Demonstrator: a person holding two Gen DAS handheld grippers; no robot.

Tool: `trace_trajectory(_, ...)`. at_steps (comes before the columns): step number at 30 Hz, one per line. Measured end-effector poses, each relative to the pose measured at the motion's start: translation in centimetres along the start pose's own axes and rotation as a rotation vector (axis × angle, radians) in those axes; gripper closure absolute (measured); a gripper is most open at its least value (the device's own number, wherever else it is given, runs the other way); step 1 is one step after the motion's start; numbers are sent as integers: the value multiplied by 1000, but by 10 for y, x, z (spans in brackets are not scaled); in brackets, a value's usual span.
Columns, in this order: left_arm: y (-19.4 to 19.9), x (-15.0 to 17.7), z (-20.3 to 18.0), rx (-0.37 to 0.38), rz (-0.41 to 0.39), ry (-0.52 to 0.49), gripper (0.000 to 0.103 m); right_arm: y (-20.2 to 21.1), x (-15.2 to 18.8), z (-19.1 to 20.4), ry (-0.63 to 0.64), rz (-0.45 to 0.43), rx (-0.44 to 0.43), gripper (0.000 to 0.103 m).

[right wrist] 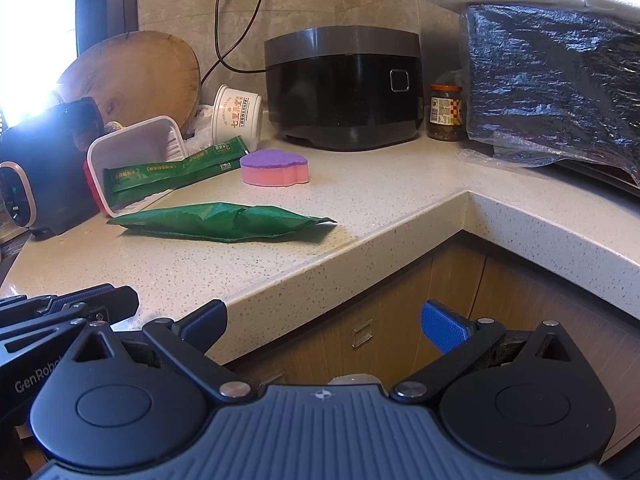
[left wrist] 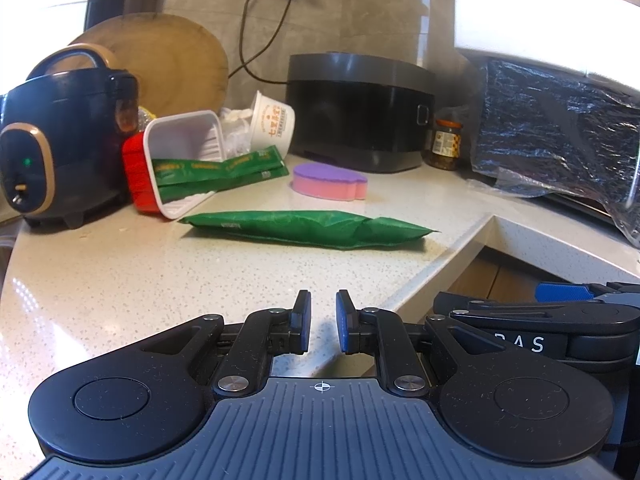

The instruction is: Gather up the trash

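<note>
A green snack wrapper (left wrist: 308, 232) lies flat on the speckled counter (left wrist: 120, 280); it also shows in the right wrist view (right wrist: 224, 222). Behind it a tipped red-and-white tray (left wrist: 176, 160) holds green packets (left wrist: 224, 170). A white paper cup (left wrist: 272, 122) lies on its side by crumpled plastic. My left gripper (left wrist: 323, 320) hovers over the counter's front, jaws nearly closed with a narrow gap, holding nothing. My right gripper (right wrist: 324, 326) is wide open and empty, in front of the counter edge.
A dark blue cooker (left wrist: 60, 140) stands at left, a black rice cooker (left wrist: 360, 112) at back, with a wooden board (left wrist: 172, 56) against the wall. A pink-purple sponge (left wrist: 328, 180), a jar (left wrist: 446, 144) and a black plastic-wrapped box (left wrist: 560, 132) stand right. Cabinets (right wrist: 400, 320) lie below.
</note>
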State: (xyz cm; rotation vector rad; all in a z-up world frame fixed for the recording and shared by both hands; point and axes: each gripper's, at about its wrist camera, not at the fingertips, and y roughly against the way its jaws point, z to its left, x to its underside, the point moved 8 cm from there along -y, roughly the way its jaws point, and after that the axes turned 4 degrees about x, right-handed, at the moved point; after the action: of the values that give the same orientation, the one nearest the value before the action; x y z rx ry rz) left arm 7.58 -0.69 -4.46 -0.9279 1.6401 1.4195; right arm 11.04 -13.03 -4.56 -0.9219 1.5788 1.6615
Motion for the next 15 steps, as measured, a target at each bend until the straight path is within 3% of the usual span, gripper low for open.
trace_trajectory(11,1,0,4,-9,0,1,87,-2,1,1,-2,6,-3,0)
trace_trajectory(15,4,-3,4,-23,18,-85,87,-5,1,4,6,6,-18,0)
